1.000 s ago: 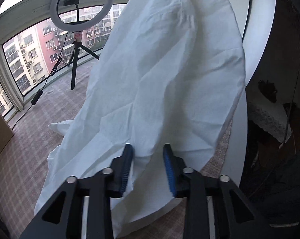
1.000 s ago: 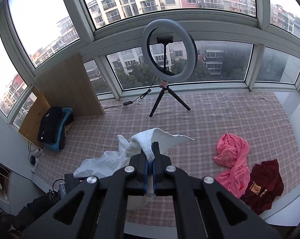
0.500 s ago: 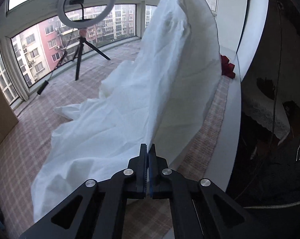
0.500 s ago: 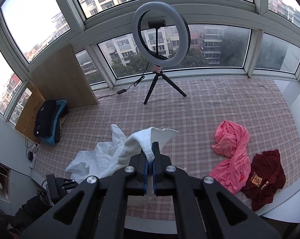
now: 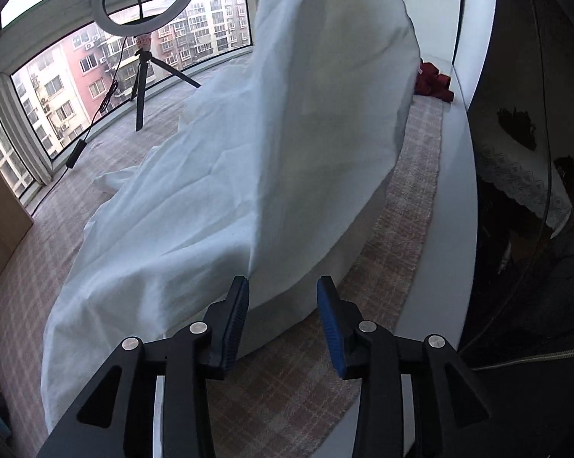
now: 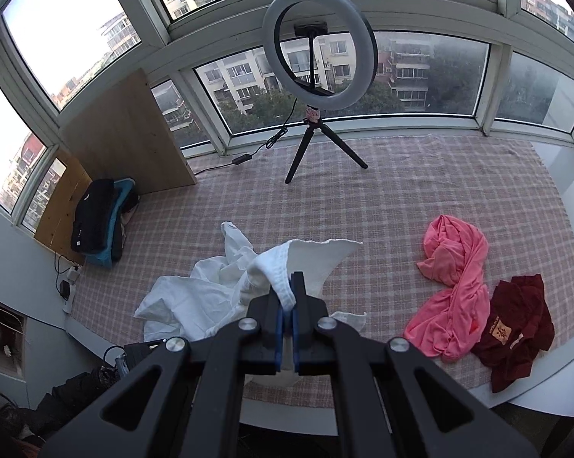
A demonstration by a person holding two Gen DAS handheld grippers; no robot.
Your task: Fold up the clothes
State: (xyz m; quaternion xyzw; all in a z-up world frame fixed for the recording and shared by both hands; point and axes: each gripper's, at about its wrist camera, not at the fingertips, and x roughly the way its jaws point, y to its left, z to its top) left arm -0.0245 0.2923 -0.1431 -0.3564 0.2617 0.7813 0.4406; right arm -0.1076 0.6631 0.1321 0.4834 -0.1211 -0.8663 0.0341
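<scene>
A white garment (image 5: 248, 160) is held up by one ribbed hem in the right gripper (image 6: 288, 305), whose blue-padded jaws are pressed together on the cloth; from that hold it is draped down onto the pink plaid cover (image 6: 363, 198), where its lower part lies crumpled. The jaws of the left gripper (image 5: 283, 305) have just been opening and are seen spread apart, with the hanging edge of the white cloth just ahead of the gap and not pinched by either pad. A pink garment (image 6: 454, 278) and a dark red shirt (image 6: 515, 328) are found lying bunched on the cover, touching each other. A ring light on a tripod (image 6: 319, 72) is stood near the windows.
</scene>
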